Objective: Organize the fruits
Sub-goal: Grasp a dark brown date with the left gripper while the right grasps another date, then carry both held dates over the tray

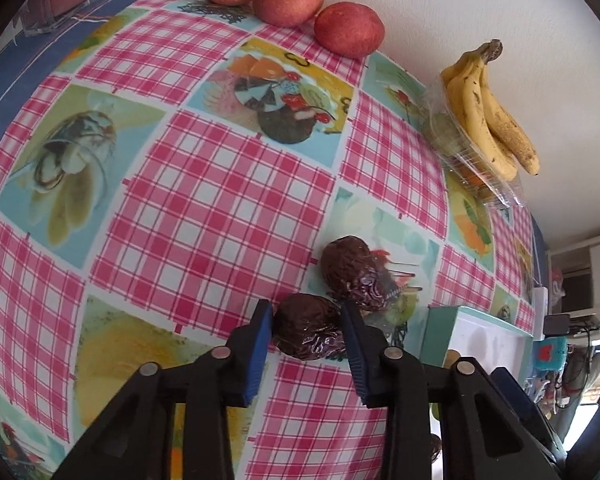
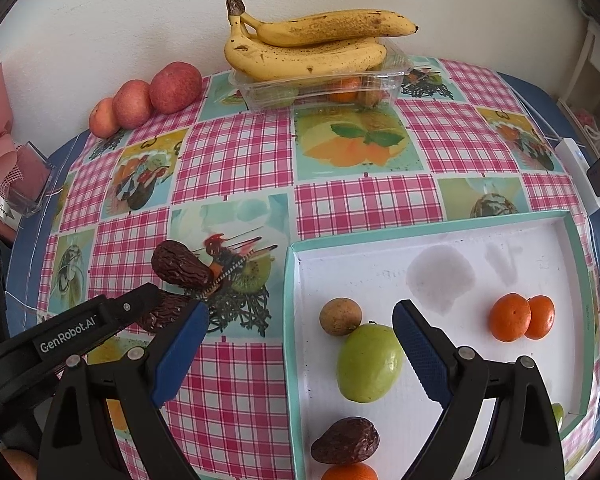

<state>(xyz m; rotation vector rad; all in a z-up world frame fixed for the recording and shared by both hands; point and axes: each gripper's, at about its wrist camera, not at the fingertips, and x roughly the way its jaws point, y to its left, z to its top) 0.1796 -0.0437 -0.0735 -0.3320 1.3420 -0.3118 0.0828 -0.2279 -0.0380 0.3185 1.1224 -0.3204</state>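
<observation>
Bench (image 2: 236, 152) w/ checked cloth; white tray (image 2: 428, 264) at its right already holds a green fruit (image 2: 369, 362), mandarins etc. Step in hand: pick-up. Left tongs (image 1: 306, 336) bracket a wrinkled dark fruit (image 1: 308, 334) on the cloth, pads touching or nearly — can't tell if clamped. Right tongs (image 2: 300, 320) spread wide, empty, over tray edge. Next: squeeze firm, lift, carry right into tray.

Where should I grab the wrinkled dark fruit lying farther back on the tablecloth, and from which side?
Grip the farther wrinkled fruit across its narrow middle, coming from above. It lies flat with its long axis sloping toward the nearer fruit, already between the left gripper fingers, so its sides look freer than its crowded near end.
</observation>
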